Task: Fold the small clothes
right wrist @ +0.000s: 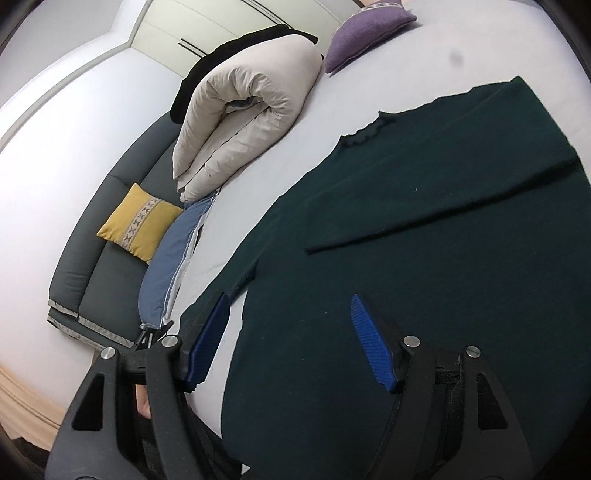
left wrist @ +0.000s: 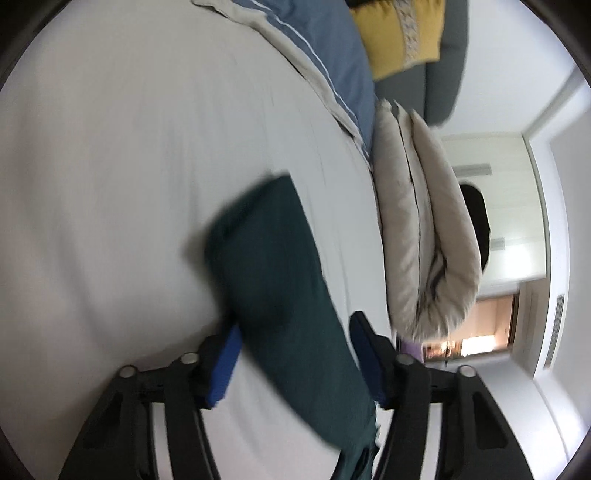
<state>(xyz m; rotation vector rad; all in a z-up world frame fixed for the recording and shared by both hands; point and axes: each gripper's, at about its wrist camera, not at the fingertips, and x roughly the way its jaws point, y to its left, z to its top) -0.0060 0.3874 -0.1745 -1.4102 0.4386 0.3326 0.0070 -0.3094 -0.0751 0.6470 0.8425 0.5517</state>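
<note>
A dark green sweater (right wrist: 424, 258) lies flat on the white bed sheet (right wrist: 461, 48), with one sleeve folded across its body. In the left wrist view a blurred strip of the same sweater (left wrist: 273, 266), probably a sleeve, runs between the fingers. My left gripper (left wrist: 291, 332) is open, with the strip passing through the gap. My right gripper (right wrist: 288, 317) is open just above the sweater's lower body and side edge, holding nothing.
A folded beige duvet (right wrist: 243, 122) lies at the bed's edge, with a blue pillow (right wrist: 166, 266), a yellow cushion (right wrist: 140, 225) on a grey sofa (right wrist: 96, 258), and a purple cushion (right wrist: 365, 29). White bed sheet (left wrist: 129, 166) fills the left wrist view.
</note>
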